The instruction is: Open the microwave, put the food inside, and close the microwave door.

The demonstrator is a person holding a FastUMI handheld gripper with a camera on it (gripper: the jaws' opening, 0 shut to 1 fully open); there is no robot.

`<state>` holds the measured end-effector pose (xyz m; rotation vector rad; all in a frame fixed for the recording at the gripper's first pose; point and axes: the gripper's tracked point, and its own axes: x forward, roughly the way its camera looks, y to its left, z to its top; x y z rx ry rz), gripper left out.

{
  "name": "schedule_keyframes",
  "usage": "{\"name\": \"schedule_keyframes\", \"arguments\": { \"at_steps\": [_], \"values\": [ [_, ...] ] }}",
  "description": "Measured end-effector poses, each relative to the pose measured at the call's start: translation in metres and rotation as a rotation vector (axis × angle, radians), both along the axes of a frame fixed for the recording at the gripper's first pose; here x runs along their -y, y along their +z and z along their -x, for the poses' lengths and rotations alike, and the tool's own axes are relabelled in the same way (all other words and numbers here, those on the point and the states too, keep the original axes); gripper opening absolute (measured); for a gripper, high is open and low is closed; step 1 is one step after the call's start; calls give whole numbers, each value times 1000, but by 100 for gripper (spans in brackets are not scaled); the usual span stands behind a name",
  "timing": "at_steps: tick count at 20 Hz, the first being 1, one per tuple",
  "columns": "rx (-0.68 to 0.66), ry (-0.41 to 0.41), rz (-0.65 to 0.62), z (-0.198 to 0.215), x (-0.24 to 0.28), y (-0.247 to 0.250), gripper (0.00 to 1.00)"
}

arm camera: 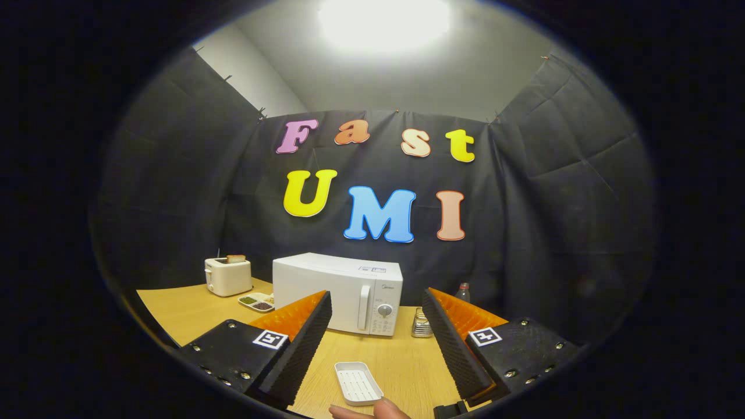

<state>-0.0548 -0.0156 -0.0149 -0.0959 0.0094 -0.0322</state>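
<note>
Gripper view: white microwave sits toward the far side of the wooden table, door shut, vertical handle and round knob on its right part, facing near. It's beyond the fingers, roughly centred between them, a bit left. Near side of table, between the fingers & just ahead: small white rectangular tray w/ ribbed inside, looks empty; can't tell any food on it. A person's fingertips show at the very near edge, just by the tray's near corner. Hand-held gripper is open, fingers spread wide apart, holding nothing, not touching tray or microwave. Left of microwave, far-left on table: white toaster w/ a slice of bread sticking up from the slot. Between toaster & microwave, a small divided dish w/ green and dark contents. Right of microwave, close by: small metal holder, and behind it a bottle w/ red cap, partly hidden by the right finger.
</note>
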Motion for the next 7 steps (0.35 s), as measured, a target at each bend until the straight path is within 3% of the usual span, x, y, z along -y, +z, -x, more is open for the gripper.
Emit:
{"name": "schedule_keyframes", "arguments": {
  "at_steps": [7],
  "values": [
    [-7,57,-14,0,-13,-3,95]
  ]
}}
